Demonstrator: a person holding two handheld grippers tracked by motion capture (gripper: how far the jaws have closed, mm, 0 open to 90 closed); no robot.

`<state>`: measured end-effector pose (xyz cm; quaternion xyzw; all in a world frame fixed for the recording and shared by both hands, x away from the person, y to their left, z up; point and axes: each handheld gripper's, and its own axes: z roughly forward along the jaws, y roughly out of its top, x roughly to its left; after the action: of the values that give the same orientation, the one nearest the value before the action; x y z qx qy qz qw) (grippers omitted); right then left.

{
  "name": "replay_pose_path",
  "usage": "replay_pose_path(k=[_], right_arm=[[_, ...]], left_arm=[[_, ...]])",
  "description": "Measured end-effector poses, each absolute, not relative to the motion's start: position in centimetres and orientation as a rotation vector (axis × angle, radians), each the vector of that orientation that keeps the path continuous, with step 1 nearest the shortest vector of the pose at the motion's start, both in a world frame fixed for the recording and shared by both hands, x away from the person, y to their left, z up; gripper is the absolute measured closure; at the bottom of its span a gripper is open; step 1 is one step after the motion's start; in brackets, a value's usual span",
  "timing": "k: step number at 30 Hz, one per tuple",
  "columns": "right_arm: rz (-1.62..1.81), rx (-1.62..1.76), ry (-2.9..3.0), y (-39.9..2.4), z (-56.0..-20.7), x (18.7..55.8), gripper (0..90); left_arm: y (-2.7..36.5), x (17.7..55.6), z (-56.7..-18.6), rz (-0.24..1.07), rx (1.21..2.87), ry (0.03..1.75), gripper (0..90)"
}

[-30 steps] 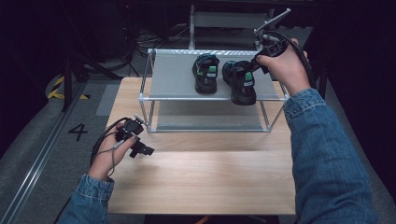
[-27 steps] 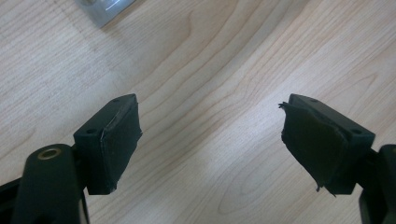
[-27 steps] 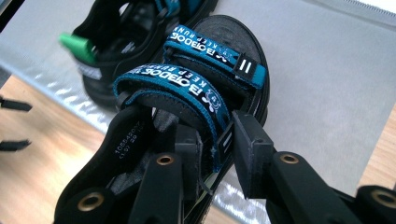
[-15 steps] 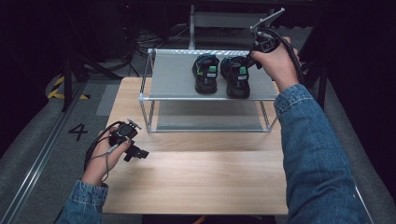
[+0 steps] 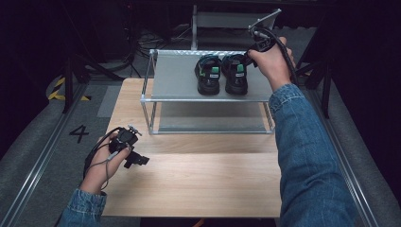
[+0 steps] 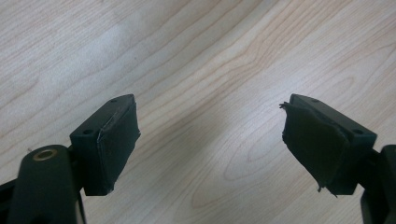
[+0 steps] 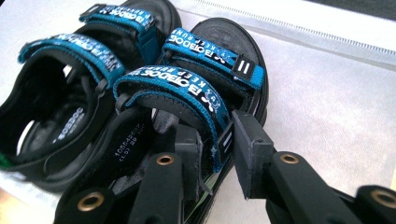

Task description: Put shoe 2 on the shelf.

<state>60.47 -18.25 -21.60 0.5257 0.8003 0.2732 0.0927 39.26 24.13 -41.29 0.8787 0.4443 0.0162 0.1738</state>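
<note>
Right gripper [image 7: 215, 154] clamped on right sandal [image 7: 205, 93] strap – seen close-up, left gripper [image 6: 210, 144] jaws apart over table [image 6: 196, 56].

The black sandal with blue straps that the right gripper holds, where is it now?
In the high view, this black sandal with blue straps sits on the grey metal rack's top shelf, right of its twin sandal.

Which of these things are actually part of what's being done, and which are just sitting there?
In use: right gripper, jaws around a strap of the right sandal; left sandal paired beside it; metal rack bearing both.

Idle: left gripper, open over the wooden table.
</note>
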Motion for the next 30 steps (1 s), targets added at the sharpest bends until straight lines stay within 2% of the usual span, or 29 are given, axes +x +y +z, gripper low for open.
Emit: replay_pose_path(k=[18,30], right_arm=[[0.824,1.628,2.324,-17.1,-22.4,60.1,71.8],[0.958,1.509,2.302,-18.0,-21.6,58.5,57.6]], left_arm=[[24.1,39.0,-41.5,0.025,2.49,1.277,18.7],[23.7,39.3,-41.5,0.035,2.503,1.259,18.7]])
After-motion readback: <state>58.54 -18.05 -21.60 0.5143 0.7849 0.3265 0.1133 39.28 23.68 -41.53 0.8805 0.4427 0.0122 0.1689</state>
